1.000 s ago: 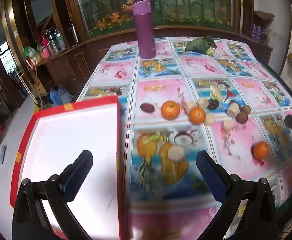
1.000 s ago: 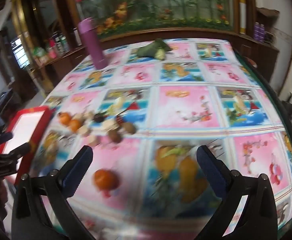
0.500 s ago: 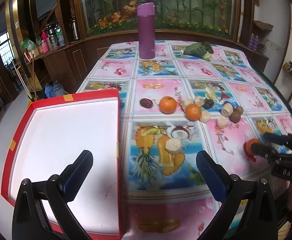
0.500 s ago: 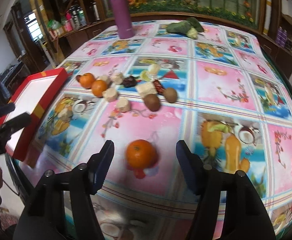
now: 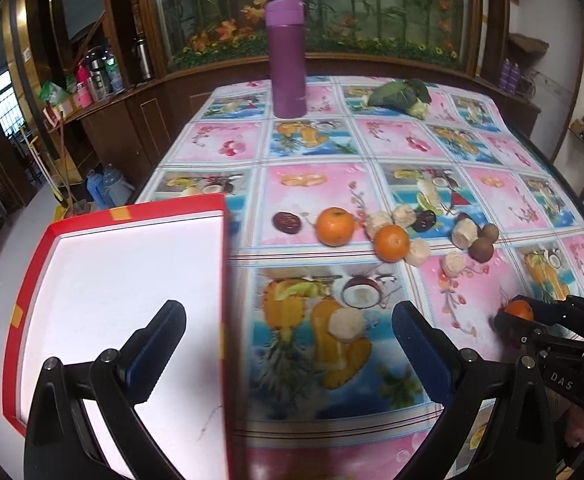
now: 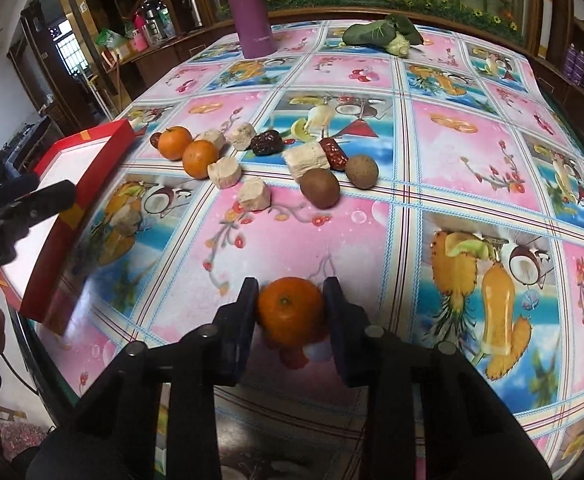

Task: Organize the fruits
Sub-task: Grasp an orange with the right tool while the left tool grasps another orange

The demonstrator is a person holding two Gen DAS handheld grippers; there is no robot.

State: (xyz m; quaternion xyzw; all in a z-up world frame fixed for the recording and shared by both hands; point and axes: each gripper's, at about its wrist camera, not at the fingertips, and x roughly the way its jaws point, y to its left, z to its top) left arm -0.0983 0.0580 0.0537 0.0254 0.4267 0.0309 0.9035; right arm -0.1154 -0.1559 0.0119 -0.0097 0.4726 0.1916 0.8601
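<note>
My right gripper (image 6: pixel 290 300) is shut on an orange (image 6: pixel 290 311) that rests on the tablecloth near the table's front edge; the same orange (image 5: pixel 519 309) shows between its fingers at the right of the left wrist view. My left gripper (image 5: pixel 287 332) stands open and holds nothing, straddling the right wall of a red box (image 5: pixel 225 280) with a white inside. Further back lie two more oranges (image 6: pixel 175 143) (image 6: pixel 200 159), dark dates (image 6: pixel 266 142), brown round fruits (image 6: pixel 320 188) and pale chunks (image 6: pixel 306 161).
A purple flask (image 5: pixel 287 57) stands at the back of the table, a leafy green vegetable (image 5: pixel 400 94) to its right. The red box (image 6: pixel 91 168) overhangs the table's left edge. Wooden cabinets with bottles line the left wall.
My right gripper has moved forward around the near orange and closed from wide open onto it. The left gripper stays open over the red box.
</note>
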